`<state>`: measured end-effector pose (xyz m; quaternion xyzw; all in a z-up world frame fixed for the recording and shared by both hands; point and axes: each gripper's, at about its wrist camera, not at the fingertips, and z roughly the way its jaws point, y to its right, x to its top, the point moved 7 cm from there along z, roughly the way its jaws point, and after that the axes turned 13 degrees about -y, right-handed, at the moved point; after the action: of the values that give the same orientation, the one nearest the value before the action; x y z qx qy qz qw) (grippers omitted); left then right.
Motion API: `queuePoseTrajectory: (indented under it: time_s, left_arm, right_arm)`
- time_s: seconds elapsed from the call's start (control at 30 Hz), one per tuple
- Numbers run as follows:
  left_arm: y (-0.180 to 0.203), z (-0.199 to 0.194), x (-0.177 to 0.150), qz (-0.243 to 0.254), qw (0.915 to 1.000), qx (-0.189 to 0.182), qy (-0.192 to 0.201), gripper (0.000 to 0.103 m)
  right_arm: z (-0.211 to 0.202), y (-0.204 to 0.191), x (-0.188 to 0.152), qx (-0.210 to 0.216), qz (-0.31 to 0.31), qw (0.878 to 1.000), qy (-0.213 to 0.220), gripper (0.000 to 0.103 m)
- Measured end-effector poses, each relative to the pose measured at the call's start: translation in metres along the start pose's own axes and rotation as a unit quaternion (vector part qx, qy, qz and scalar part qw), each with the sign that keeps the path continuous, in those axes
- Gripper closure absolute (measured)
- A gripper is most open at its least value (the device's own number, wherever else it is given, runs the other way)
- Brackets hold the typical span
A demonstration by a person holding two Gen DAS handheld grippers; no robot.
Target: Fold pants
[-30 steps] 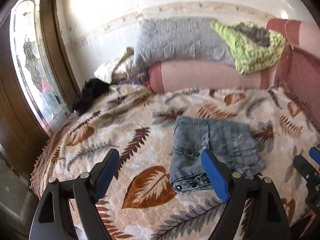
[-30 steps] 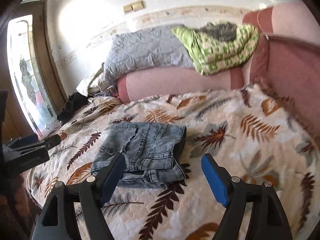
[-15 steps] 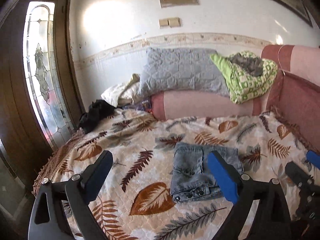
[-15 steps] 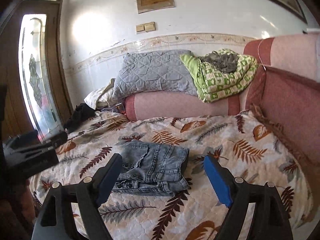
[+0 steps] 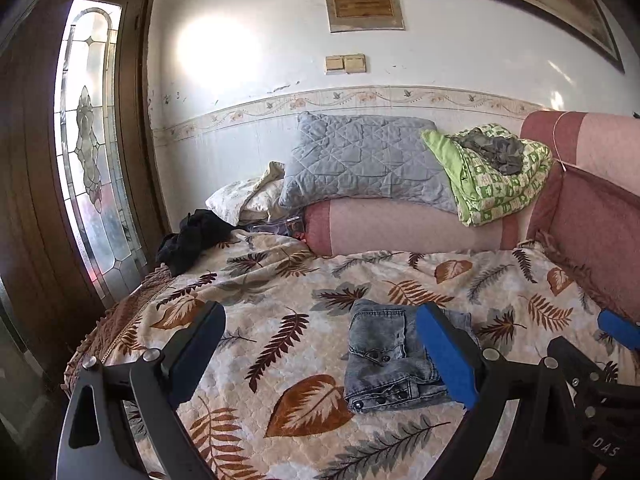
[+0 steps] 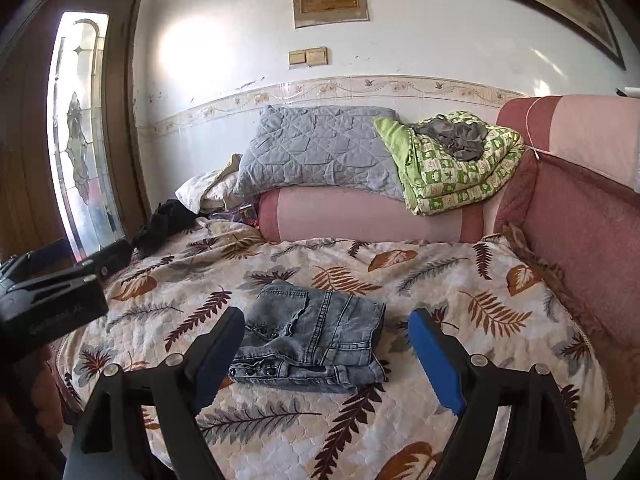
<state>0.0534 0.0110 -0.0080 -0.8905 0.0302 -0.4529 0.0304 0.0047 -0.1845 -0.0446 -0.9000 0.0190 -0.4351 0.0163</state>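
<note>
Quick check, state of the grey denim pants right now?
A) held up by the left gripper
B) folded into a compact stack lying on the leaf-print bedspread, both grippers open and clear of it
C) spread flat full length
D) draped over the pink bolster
B: the grey denim pants lie folded on the leaf-print bedspread, with the left gripper and right gripper open and empty.

Both grippers, left gripper (image 5: 320, 354) and right gripper (image 6: 326, 350), now pulled back and raised from folded pants (image 6: 310, 346); pants sit farther off on bed (image 6: 500, 320); more wall visible.
</note>
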Motion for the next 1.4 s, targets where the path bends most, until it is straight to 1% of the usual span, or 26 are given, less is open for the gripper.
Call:
queuePoseTrajectory:
  time_s: [0.33, 0.7, 1.1, 1.4]
  left_arm:
    - [-0.013, 0.005, -0.004, -0.017, 0.9998, 0.004, -0.006, 0.007]
    - [-0.013, 0.005, -0.007, -0.012, 0.9998, 0.009, -0.01, 0.007]
    - [-0.018, 0.002, -0.008, -0.019, 0.9997, 0.012, -0.006, 0.007]
    - [-0.02, 0.002, -0.009, -0.023, 0.9996, 0.012, -0.01, 0.007]
  right_arm:
    - [0.008, -0.011, -0.004, -0.003, -0.012, 1.0, -0.013, 0.017]
    - [0.012, -0.013, -0.011, 0.001, -0.008, 1.0, -0.025, 0.017]
    - [0.015, -0.019, -0.014, 0.003, -0.011, 1.0, -0.029, 0.017]
    - [0.014, -0.022, -0.013, 0.004, -0.016, 1.0, -0.025, 0.017]
